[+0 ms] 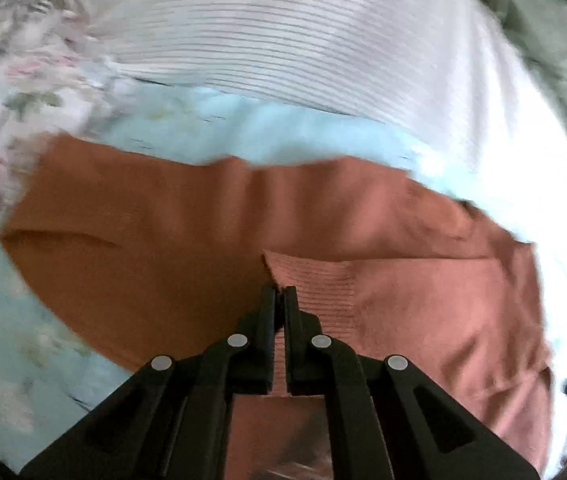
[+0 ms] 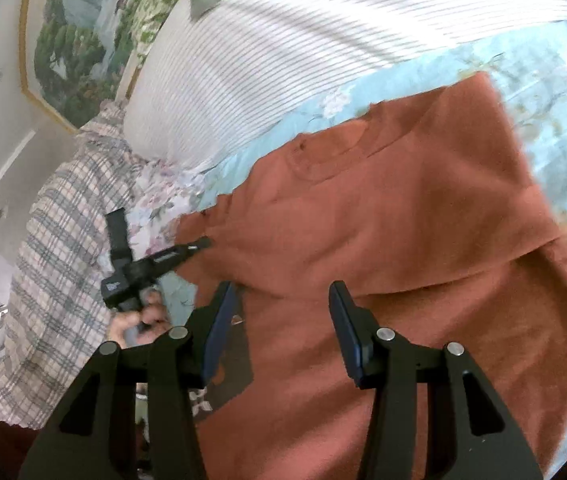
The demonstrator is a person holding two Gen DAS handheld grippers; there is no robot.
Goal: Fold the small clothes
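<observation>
Pinching a ribbed cuff of the rust-brown sweater [image 1: 187, 216], the left tongs [image 1: 280, 294] are pressed together. Right wrist view: right tongs [image 2: 283, 296] spread above the sweater, which lies on the floral bedsheet [image 2: 555, 92] near a striped pillow [image 2: 283, 60].

striped pillow [image 2: 283, 52]; floral sheet [image 1: 15, 320]; painting [image 2: 71, 48]

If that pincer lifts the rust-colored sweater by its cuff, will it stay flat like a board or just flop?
Probably flop: the rust-colored sweater already lies in soft folds and creases on the floral bedsheet. The ribbed cuff pinched in the left gripper looks like soft knit, so the rest would likely hang and drag. It seems light and unlikely to slip.
</observation>
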